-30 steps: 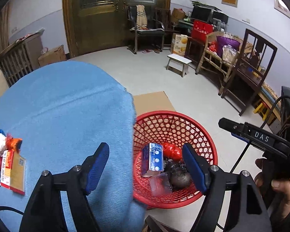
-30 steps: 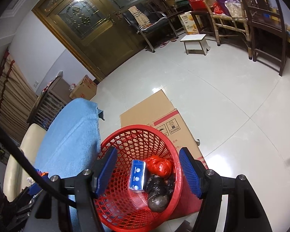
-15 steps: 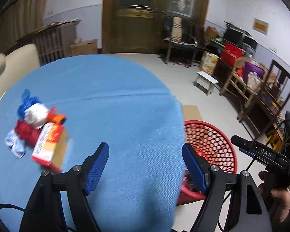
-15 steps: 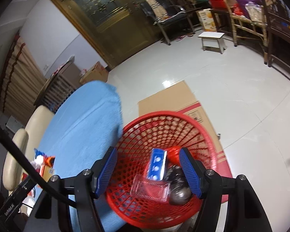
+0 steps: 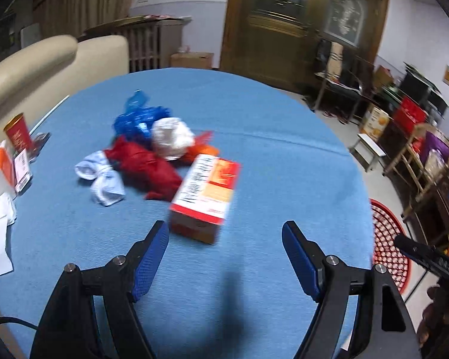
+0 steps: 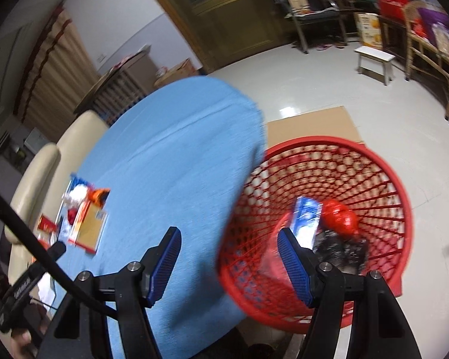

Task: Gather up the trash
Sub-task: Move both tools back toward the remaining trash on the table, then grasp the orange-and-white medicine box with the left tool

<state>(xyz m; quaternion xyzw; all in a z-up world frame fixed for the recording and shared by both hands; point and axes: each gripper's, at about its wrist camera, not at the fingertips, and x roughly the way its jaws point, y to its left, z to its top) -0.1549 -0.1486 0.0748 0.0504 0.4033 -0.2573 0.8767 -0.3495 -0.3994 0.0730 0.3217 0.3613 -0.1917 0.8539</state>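
On the table: box (image 5: 205, 199) is lain beside crumpled bags (image 5: 148, 149).
Left gripper (image 5: 224, 257): spread, empty.
Right gripper (image 6: 229, 258): spread, empty.
Risk: bags may be snagged with the box.

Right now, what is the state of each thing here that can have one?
left hand-held gripper: open, empty
right hand-held gripper: open, empty
red mesh basket: upright on the floor, partly filled
orange-and-white carton: lying on the blue tablecloth
red paper cup: upright

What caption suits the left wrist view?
Open left gripper faces an orange box and crumpled trash on the blue tablecloth.
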